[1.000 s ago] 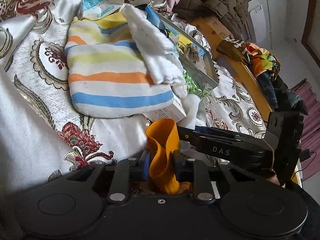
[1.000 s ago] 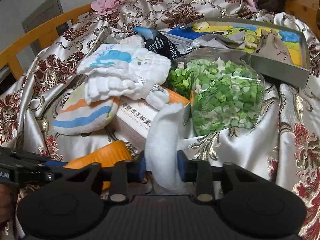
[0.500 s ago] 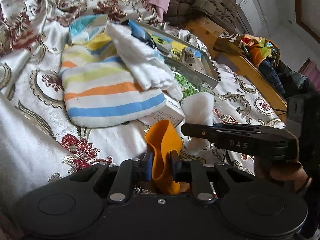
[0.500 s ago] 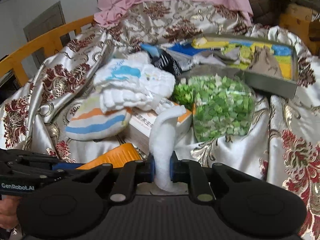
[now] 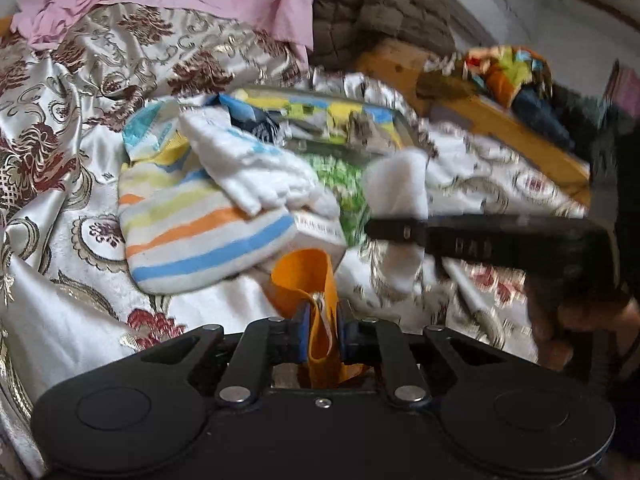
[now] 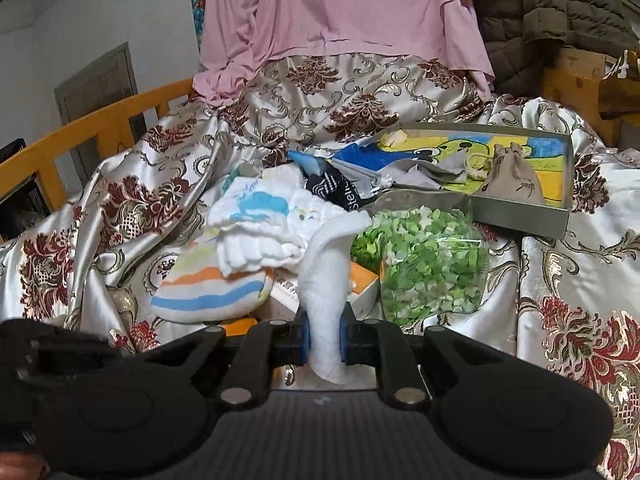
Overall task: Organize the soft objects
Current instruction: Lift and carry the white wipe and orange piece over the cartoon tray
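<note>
**Two tongs, one cloth each, above the bed**

The left tongs (image 5: 323, 334) are closing, their pads pinching a folded orange cloth (image 5: 308, 280). The right tongs (image 6: 324, 334) pinch one white cloth (image 6: 326, 280), limp and drooping at its top. Both cloths are over the patterned bedspread (image 6: 560, 280). Behind lie one striped pouch (image 6: 212, 290), one folded white towel (image 6: 260, 232), one bag of green bits (image 6: 432, 272), and what seems a metal tray (image 6: 520, 216).

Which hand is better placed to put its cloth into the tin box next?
Probably right: its white cloth faces the tin box ahead. The left, gripping orange cloth, sits farther back.
</note>
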Demonstrator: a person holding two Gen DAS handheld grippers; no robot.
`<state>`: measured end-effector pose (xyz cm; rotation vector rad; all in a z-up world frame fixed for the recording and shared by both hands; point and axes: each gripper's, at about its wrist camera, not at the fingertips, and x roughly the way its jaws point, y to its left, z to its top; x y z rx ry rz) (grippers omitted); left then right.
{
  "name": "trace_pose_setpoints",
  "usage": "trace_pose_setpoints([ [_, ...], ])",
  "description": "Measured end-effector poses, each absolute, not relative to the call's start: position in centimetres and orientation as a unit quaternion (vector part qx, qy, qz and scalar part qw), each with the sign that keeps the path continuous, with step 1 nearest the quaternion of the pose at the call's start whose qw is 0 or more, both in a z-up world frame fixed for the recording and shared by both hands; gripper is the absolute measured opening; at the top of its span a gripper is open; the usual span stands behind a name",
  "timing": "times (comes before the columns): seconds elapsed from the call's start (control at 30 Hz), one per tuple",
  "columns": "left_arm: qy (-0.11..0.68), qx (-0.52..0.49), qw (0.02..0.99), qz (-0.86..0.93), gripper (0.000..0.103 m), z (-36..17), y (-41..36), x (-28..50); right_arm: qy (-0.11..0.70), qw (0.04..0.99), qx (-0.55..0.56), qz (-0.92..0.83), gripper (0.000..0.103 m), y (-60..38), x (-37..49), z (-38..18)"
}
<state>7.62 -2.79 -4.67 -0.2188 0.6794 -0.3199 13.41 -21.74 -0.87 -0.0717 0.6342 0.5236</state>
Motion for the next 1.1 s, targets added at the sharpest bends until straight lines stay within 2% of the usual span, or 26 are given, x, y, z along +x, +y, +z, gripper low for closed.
trace_pose_setpoints([
  [0.3,0.380,-0.079,0.910,-0.147,0.016,-5.9,-4.3,8.4,0.299,0.918,-0.033,0.257,0.015,-21.6,13.1,-0.5],
  [0.4,0.385,-0.084,0.907,-0.150,0.010,-5.6,-4.3,8.6,0.297,0.920,-0.031,0.252,0.015,-21.7,13.2,-0.5],
  [0.83,0.299,-0.206,0.925,-0.112,0.009,-2.0,-2.6,8.9,0.259,0.940,-0.004,0.223,0.015,-23.0,13.4,1.8],
  [1.1,0.259,-0.209,0.934,-0.126,0.009,0.5,-4.3,12.4,0.228,0.953,0.045,0.196,0.016,-25.0,15.4,2.8],
])
